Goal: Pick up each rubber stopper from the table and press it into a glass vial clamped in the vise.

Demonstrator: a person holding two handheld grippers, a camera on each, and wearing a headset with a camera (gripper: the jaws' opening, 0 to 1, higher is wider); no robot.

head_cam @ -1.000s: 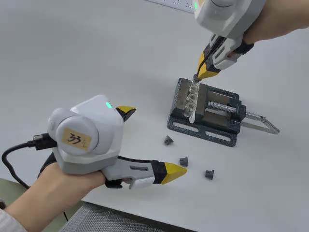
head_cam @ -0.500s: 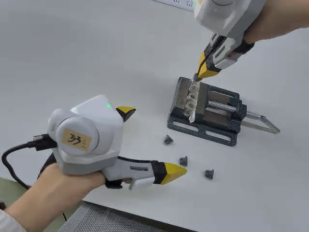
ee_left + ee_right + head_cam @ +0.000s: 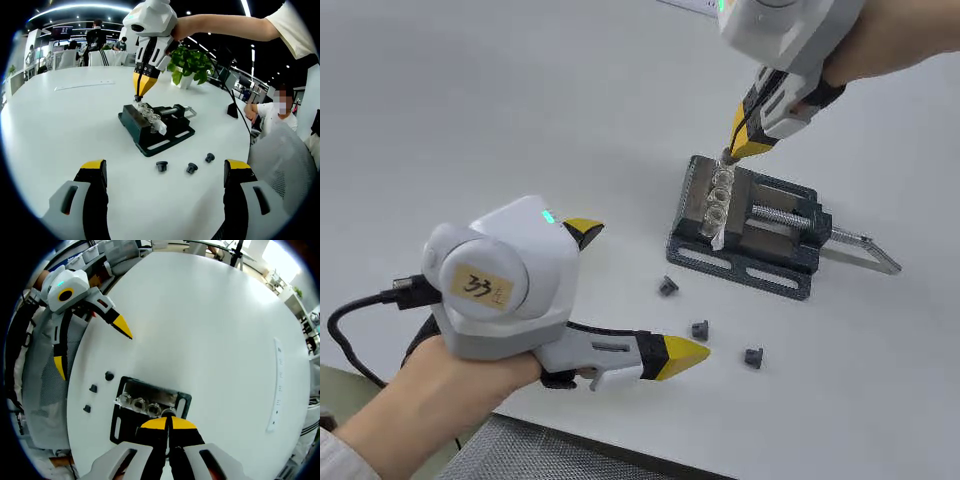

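A black vise (image 3: 775, 262) (image 3: 165, 137) (image 3: 122, 422) stands on the white table and clamps a row of glass vials (image 3: 718, 200) (image 3: 148, 113) (image 3: 140, 402). My right gripper (image 3: 728, 157) (image 3: 137, 97) (image 3: 168, 423) comes down from above, shut on a dark rubber stopper at the mouth of the farthest vial. Three more stoppers lie loose in front of the vise, one (image 3: 668, 287) (image 3: 209, 157) (image 3: 109, 375) closest to it, a second (image 3: 700, 329) (image 3: 191, 168) (image 3: 93, 388) in the middle and a third (image 3: 753, 357) (image 3: 161, 166) (image 3: 87, 408) beyond. My left gripper (image 3: 640, 292) (image 3: 166, 169) hovers open, short of them, holding nothing.
The vise's screw handle (image 3: 865, 250) sticks out to the right. The table's near edge (image 3: 620, 455) runs just beyond my left hand, with a mesh seat (image 3: 510, 455) below it. A potted plant (image 3: 192, 62) stands behind the vise, and a white strip (image 3: 82, 86) lies on the table.
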